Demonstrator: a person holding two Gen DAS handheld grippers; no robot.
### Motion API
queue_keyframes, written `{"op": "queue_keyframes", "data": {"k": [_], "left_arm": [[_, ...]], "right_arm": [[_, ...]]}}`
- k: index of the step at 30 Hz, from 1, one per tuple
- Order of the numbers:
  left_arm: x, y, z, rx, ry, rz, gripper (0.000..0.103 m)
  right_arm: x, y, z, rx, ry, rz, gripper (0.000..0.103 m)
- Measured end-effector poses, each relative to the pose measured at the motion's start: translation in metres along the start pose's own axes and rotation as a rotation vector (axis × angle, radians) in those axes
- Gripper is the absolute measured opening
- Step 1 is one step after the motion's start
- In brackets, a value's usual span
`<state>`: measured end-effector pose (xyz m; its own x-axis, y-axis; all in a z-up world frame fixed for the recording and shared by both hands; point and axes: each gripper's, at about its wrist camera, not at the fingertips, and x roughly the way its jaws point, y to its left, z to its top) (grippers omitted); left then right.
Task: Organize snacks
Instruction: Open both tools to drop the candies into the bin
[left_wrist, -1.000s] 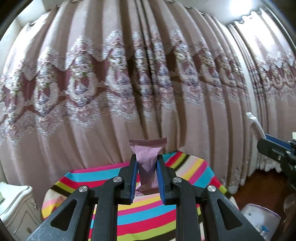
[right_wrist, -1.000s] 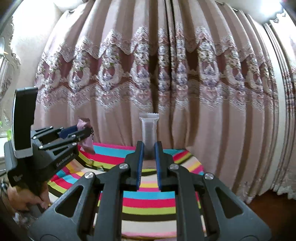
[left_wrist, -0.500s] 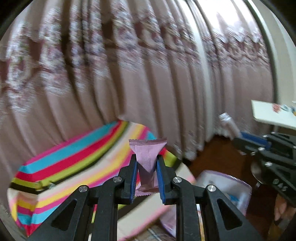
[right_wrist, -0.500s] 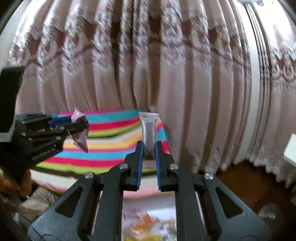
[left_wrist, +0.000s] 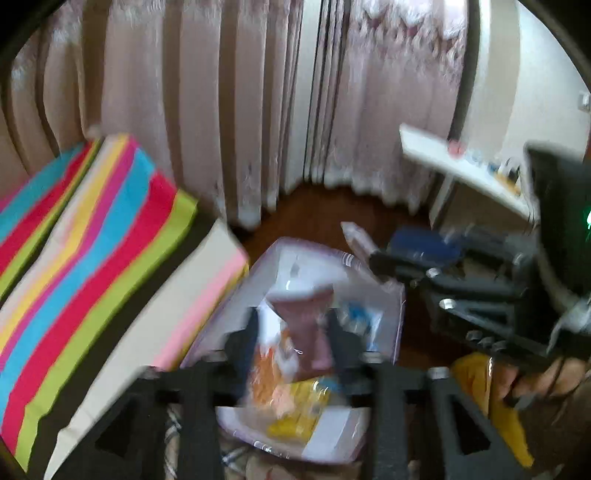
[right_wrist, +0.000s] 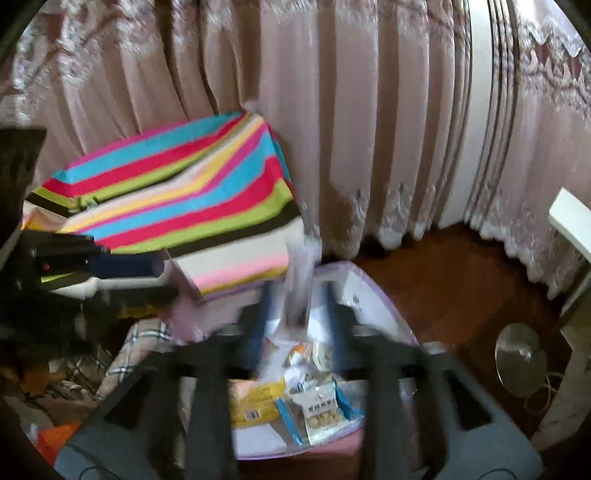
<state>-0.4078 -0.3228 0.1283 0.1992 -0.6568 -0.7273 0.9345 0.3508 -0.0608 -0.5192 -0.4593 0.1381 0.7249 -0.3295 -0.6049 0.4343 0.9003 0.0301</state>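
Pink patterned curtains (right_wrist: 369, 129) hang behind a striped cloth (right_wrist: 184, 192) beside a clear plastic bin (right_wrist: 384, 306) standing on the dark wooden floor (right_wrist: 443, 280). The bin holds snack packets, among them a yellow packet (right_wrist: 255, 402) and a blue-edged packet (right_wrist: 321, 410). Above it, the left tool (left_wrist: 293, 328) is opening, a pink wrapper (left_wrist: 310, 325) loose between its fingers. The right tool (right_wrist: 295, 317) is opening too, a silver wrapper (right_wrist: 299, 280) blurred between its fingers.

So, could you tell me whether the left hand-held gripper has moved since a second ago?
Yes. The left hand-held gripper has swung down from the striped tablecloth and now sits over the clear bin.
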Motion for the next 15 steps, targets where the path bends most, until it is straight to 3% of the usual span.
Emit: {"op": "queue_keyframes", "data": {"k": [1, 6, 8, 12, 15], "left_arm": [[0.001, 0.007, -0.004, -0.013, 0.000, 0.062, 0.059], [-0.033, 0.067, -0.020, -0.109, -0.094, 0.251, 0.083], [-0.046, 0.095, -0.025, -0.146, -0.110, 0.353, 0.084], [-0.065, 0.172, -0.062, -0.256, -0.052, 0.664, 0.084], [-0.079, 0.234, -0.092, -0.380, -0.004, 0.783, 0.084]], "right_arm": [[0.002, 0.000, 0.000, 0.015, 0.002, -0.013, 0.075], [0.004, 0.031, 0.010, -0.070, -0.016, 0.037, 0.075], [0.009, 0.056, 0.017, -0.124, -0.009, 0.074, 0.075], [0.029, 0.123, 0.033, -0.217, 0.016, 0.257, 0.075], [0.062, 0.191, 0.040, -0.308, 0.070, 0.375, 0.079]]}}
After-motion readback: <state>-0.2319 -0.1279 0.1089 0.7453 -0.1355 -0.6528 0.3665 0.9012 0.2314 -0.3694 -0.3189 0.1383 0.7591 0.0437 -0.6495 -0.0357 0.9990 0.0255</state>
